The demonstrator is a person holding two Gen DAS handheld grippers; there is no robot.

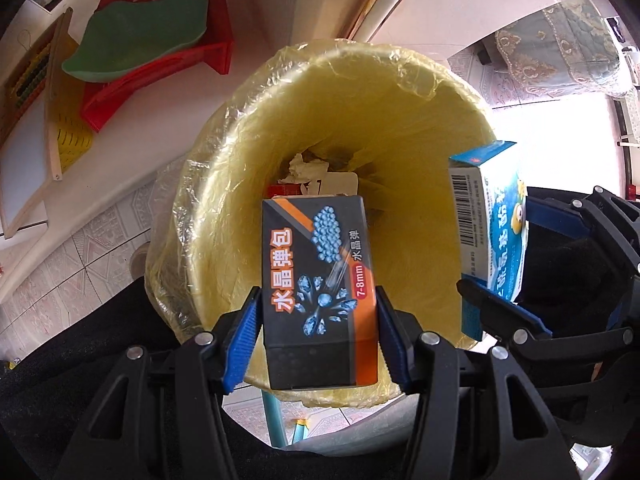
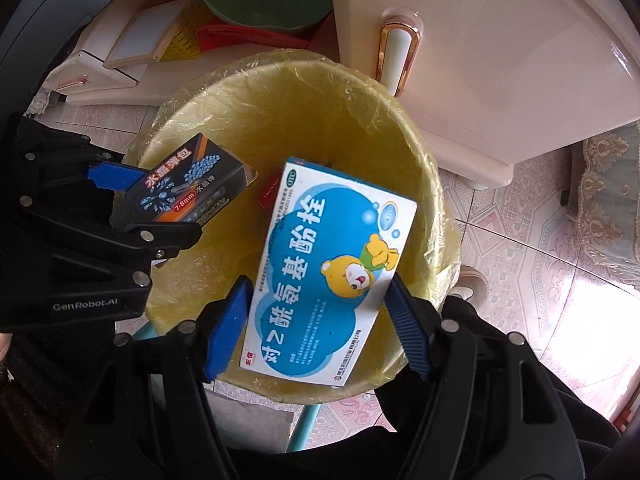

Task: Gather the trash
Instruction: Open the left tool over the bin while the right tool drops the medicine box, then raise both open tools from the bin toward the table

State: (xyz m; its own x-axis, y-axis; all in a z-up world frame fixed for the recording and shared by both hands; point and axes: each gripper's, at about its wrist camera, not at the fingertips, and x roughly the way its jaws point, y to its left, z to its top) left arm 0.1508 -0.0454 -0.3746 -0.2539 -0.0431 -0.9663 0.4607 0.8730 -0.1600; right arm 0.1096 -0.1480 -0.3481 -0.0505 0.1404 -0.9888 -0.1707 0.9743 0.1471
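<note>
Left gripper (image 1: 316, 320): both blue pads pressed flat against the 2 long sides of the black box (image 1: 318, 288). Jaws clamped on it, no gap at either pad. Box is dark with an orange diagonal stripe and blue bead print; its far end reaches well beyond the fingertips.

Right gripper (image 2: 320, 320): jaws clamped on the blue-and-white box (image 2: 328, 272), 1 pad on each long edge near the end closest to the camera. Box carries a yellow cartoon bear and large white lettering. It sits slightly tilted between the jaws, far end leaning to the right pad's side.

Yellow bin (image 1: 400, 92): round, lined with a thin clear bag crinkled over the rim. Its open mouth lies directly ahead of both pairs of jaws. Both boxes hang over the opening, above the rim line, touching neither wall nor liner as far as can be told. At the bottom, beyond the black box's far end: crumpled white paper (image 1: 304, 166) and a small red packet (image 1: 284, 191).

The 2 grippers are side by side. From the left wrist view the right gripper's box shows off the right pad's side; from the right wrist view the left gripper and its box sit off the left pad's side, near but apart.

Beyond the bin: a red basket (image 1: 160, 76) holding a green tray (image 1: 140, 40), white cabinet (image 2: 500, 60), patterned floor tiles (image 2: 540, 240).
</note>
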